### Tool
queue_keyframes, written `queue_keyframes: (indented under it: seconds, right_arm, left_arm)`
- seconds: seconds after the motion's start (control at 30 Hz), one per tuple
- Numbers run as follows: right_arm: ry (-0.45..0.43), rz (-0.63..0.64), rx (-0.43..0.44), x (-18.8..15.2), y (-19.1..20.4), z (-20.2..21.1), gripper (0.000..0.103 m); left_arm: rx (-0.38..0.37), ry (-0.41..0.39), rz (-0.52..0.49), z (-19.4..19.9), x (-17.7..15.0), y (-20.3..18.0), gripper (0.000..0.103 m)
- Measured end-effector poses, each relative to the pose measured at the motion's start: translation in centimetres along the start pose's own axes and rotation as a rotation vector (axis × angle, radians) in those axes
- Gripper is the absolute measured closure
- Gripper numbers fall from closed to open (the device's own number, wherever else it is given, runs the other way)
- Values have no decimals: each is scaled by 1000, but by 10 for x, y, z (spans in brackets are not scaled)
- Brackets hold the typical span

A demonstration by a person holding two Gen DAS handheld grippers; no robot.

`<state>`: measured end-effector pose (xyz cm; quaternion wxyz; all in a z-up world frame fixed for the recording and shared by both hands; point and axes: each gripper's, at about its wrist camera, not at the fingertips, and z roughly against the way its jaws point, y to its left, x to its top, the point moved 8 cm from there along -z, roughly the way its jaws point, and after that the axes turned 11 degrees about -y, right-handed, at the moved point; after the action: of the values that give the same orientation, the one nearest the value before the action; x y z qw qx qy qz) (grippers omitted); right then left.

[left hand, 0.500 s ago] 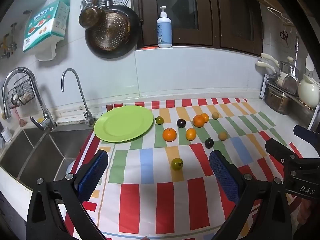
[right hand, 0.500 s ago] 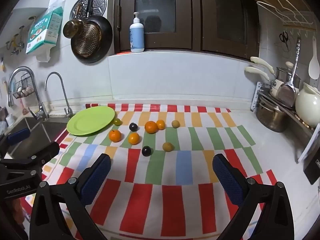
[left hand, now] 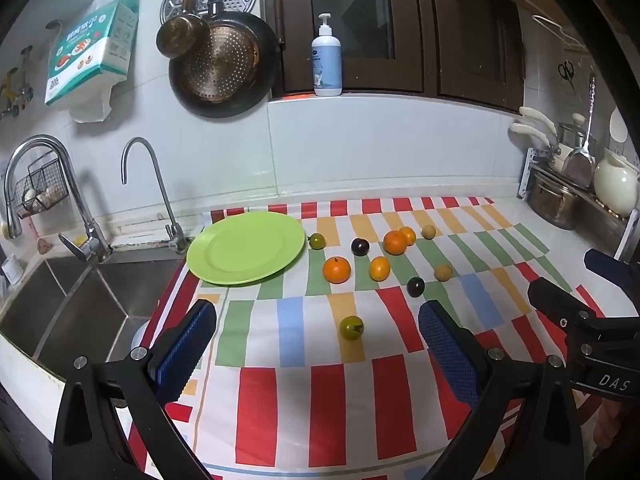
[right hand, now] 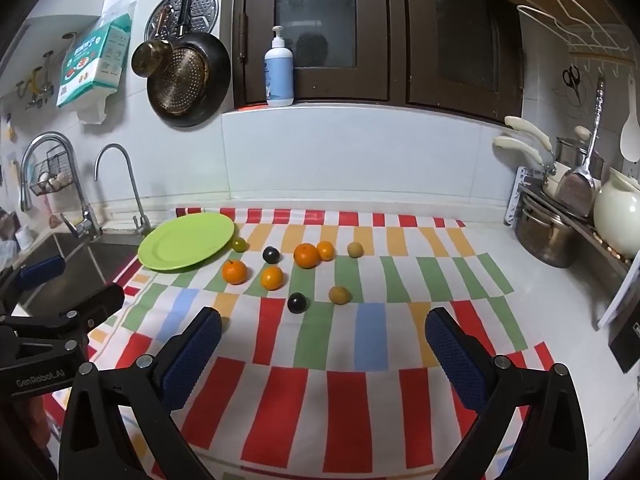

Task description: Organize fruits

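Note:
A green plate [left hand: 245, 248] [right hand: 186, 242] lies empty at the back left of a striped cloth [left hand: 304, 408] [right hand: 360, 400]. Several small fruits lie loose to its right: oranges [left hand: 336, 269] [right hand: 235, 271], dark plums [left hand: 415, 287] [right hand: 297, 303], yellow-brown fruits [left hand: 443, 272] [right hand: 340, 295] and green fruits [left hand: 351, 327] [right hand: 239, 244]. My left gripper [left hand: 318, 340] is open and empty, above the cloth's near part, with a green fruit between and beyond its pads. My right gripper [right hand: 323, 340] is open and empty, short of the fruits.
A steel sink [left hand: 72, 300] with two taps [left hand: 140, 184] lies left of the cloth. A pot rack with pots and a white kettle [right hand: 616, 216] stands at the right. A pan [left hand: 224, 64] and a soap bottle [left hand: 327, 58] are at the back wall.
Both views have shifted very slightly; the fruits and the plate have not moved and both grippers remain open.

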<state>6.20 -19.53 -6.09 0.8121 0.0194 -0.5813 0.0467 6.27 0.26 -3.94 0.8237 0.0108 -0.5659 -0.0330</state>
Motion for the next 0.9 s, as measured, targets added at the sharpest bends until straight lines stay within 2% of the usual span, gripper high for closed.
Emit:
queue_keyframes:
  seconds: [0.9]
  right_arm:
    - [-16,16,46,6,15,-3,1]
  left_arm:
    - [36,-33,2,3,6,7,0]
